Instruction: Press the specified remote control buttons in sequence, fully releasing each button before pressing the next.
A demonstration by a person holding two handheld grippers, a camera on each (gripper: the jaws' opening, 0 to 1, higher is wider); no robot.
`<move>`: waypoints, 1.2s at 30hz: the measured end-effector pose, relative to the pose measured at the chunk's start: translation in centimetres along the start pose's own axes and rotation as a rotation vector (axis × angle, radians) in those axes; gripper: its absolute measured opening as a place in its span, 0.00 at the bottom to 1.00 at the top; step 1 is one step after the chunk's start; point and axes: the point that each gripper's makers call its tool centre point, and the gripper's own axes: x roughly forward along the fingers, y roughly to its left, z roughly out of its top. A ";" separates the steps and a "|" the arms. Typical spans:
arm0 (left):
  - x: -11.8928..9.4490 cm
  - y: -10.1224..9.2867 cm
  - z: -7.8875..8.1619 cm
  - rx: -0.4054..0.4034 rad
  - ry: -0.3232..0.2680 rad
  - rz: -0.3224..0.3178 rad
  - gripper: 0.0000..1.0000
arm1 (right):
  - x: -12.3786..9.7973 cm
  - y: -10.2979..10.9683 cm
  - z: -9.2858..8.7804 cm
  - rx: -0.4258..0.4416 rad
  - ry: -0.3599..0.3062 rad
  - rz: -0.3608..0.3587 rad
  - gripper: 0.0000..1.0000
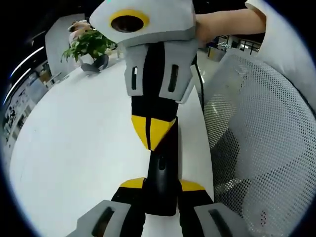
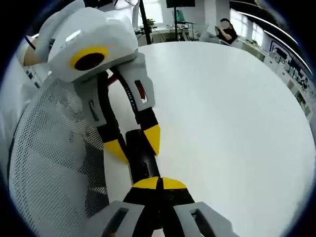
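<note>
In the left gripper view the left gripper rises from six o'clock with its yellow-tipped jaws set on either side of a slim black remote control, which stands lengthwise between them and is clamped at its near end. From twelve o'clock the right gripper comes down toward it, its two yellow tips pressed together into one point that touches the far end of the remote. A bare forearm runs off behind that gripper toward one o'clock. All of this hangs over a round white table; at ten o'clock on the table's far edge stands a green potted plant, and at three o'clock sits a white mesh chair back, just beside the table's rim. The right gripper view gives the same meeting from the other side — the right gripper at six o'clock shows its yellow tips closed against each other with no gap, resting on the upper face of the remote control, which runs away toward eleven o'clock. There the left gripper grips the remote, one yellow tip on each side of it. The white table spreads toward three o'clock, the mesh chair back lies at nine o'clock, and a seated person is far off at one o'clock — too small to tell more.
</note>
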 end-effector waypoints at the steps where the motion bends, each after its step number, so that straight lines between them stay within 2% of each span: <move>1: 0.0 0.0 0.0 0.001 -0.002 0.000 0.22 | -0.1 0.3 0.3 -0.005 -0.008 0.008 0.00; 3: 0.0 0.0 0.0 -0.004 -0.006 -0.003 0.22 | 0.0 0.9 0.6 -0.028 -0.015 0.031 0.00; 6: 0.0 0.0 0.0 -0.004 -0.005 -0.006 0.22 | 0.6 1.7 0.3 -0.071 0.016 0.052 0.00; 8: 0.0 0.0 0.0 -0.001 -0.004 -0.006 0.22 | 0.8 1.6 -0.2 -0.092 0.044 0.036 0.00; 10: 0.0 0.1 0.0 -0.001 -0.005 -0.006 0.22 | 0.7 1.6 0.1 -0.104 0.041 0.040 0.00; 12: 0.0 0.0 0.0 0.000 -0.006 -0.006 0.22 | 0.8 1.6 0.0 -0.211 0.070 0.023 0.00; 13: 0.0 0.0 0.0 0.001 -0.006 -0.007 0.23 | 0.9 1.7 -0.1 -0.309 0.097 0.017 0.00; 14: 0.0 -0.2 0.1 -0.009 -0.013 -0.022 0.23 | 0.9 2.2 -0.3 -0.321 0.120 0.025 0.00; 15: 0.0 -0.1 0.1 -0.010 -0.009 -0.017 0.23 | 0.9 2.0 -0.2 -0.381 0.145 0.009 0.00; 19: 0.0 -0.2 0.2 0.002 -0.003 -0.043 0.23 | 1.1 1.9 -0.1 -0.380 0.154 0.001 0.00; 24: 0.0 -0.2 0.2 0.003 -0.005 -0.047 0.23 | 1.0 1.6 0.0 -0.325 0.100 -0.023 0.00; 27: 0.0 -0.2 0.2 0.004 -0.009 -0.046 0.23 | 0.9 1.7 0.1 -0.258 0.037 -0.015 0.00; 29: -0.1 -0.2 0.1 0.004 -0.008 -0.044 0.23 | 0.7 1.7 0.1 -0.249 0.030 -0.014 0.00; 36: -0.1 0.0 0.1 0.003 -0.008 -0.038 0.23 | 1.1 1.9 0.3 -0.300 0.042 -0.011 0.00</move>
